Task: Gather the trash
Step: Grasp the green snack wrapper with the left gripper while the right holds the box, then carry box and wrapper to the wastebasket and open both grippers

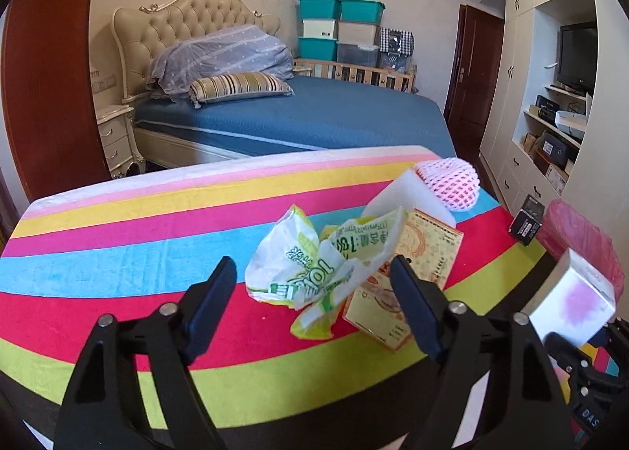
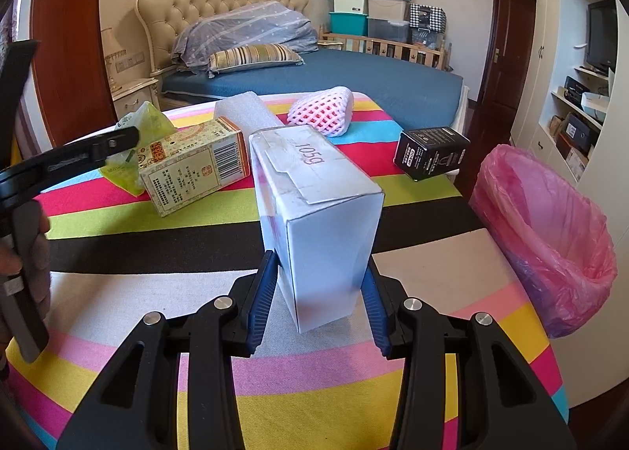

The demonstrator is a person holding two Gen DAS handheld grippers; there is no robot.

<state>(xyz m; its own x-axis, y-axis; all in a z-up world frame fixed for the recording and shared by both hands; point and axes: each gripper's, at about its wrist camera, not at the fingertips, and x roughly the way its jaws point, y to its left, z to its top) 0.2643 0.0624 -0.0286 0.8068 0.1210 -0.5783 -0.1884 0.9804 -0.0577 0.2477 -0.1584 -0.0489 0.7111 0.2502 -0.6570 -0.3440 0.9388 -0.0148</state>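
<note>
Right gripper level, clamped on white box — left gripper spread wide, empty.

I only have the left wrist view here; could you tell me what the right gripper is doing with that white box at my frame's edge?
Observer: The right gripper has its jaws shut on the white box, gripping its lower end.
Operator: Thank you. Is the bin open?
Observer: Yes, the pink bin bag gapes open, right of the box; I see nothing inside.
Operator: Anything hidden from me near the yellow carton?
Observer: Its far end shows a barcode on the yellow carton.
</note>
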